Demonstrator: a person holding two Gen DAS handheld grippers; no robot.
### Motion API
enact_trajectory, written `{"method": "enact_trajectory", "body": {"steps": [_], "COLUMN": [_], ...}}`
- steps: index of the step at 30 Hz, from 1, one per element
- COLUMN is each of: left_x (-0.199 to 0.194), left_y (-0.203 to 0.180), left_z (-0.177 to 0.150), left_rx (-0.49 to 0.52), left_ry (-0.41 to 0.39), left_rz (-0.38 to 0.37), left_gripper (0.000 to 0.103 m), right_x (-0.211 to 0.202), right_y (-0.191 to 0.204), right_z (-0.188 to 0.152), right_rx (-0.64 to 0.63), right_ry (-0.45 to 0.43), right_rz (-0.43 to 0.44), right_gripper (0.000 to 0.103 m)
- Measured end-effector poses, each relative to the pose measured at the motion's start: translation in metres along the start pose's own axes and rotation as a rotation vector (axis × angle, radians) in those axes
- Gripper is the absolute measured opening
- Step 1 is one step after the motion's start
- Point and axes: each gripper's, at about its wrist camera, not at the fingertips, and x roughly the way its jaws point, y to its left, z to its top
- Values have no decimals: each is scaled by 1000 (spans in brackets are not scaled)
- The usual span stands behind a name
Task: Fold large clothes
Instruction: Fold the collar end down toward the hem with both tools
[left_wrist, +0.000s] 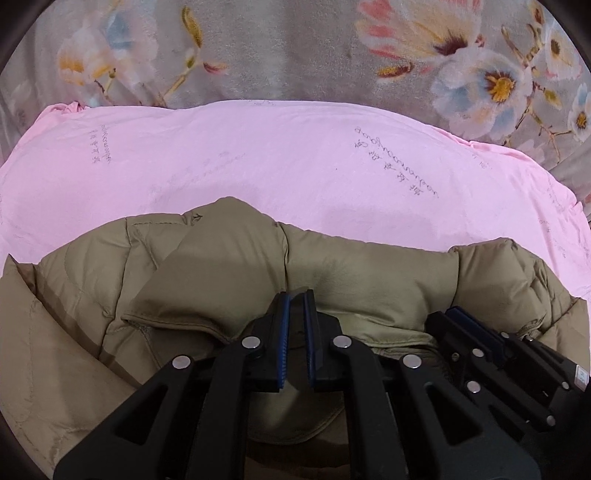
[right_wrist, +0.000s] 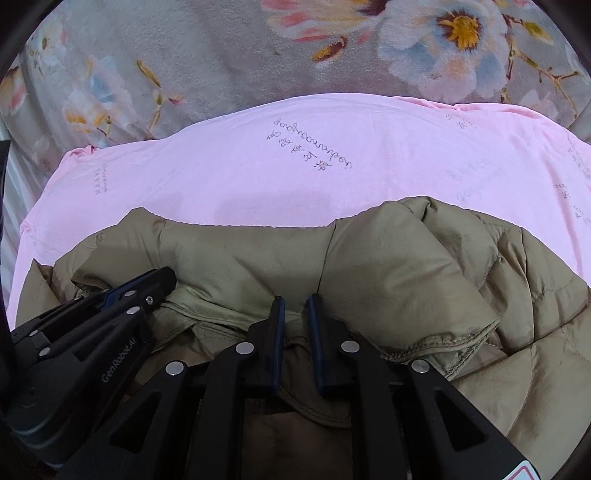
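Note:
A khaki quilted puffer jacket (left_wrist: 229, 266) lies bunched on a pink sheet (left_wrist: 295, 166); it also shows in the right wrist view (right_wrist: 388, 258). My left gripper (left_wrist: 297, 295) is over the jacket's collar edge, jaws nearly closed with a fold of khaki fabric between the pads. My right gripper (right_wrist: 295, 301) is just to its right on the same edge, jaws narrow with khaki fabric between them. Each gripper shows in the other's view: the right one (left_wrist: 458, 314) and the left one (right_wrist: 162, 277).
The pink sheet (right_wrist: 295, 177) with faint printed writing covers a grey floral blanket (left_wrist: 295, 48) that stretches beyond it, also in the right wrist view (right_wrist: 221, 55). The two grippers are close side by side.

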Motion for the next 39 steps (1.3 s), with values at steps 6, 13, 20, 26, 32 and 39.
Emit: {"method": "enact_trajectory", "body": {"steps": [6, 13, 20, 26, 32, 39], "left_x": [4, 7, 7, 8, 8, 8], "left_y": [0, -1, -1, -2, -2, -2], "left_z": [-4, -5, -5, -5, -5, -5], "left_rx": [12, 17, 18, 20, 20, 19], "left_ry": [-3, -4, -8, -9, -12, -16], "left_rz": [18, 45, 44, 48, 47, 45], "left_gripper": [7, 0, 0, 0, 0, 0], "right_x": [0, 1, -2, 2, 2, 2], "right_y": [-2, -2, -2, -3, -3, -3], "right_z": [-1, -1, -2, -2, -2, -2], "right_rx": [16, 17, 14, 14, 16, 17], "right_ry": [1, 3, -13, 8, 10, 11], "right_rz": [13, 5, -25, -12, -11, -11], "right_gripper": [13, 11, 7, 7, 7, 7]}}
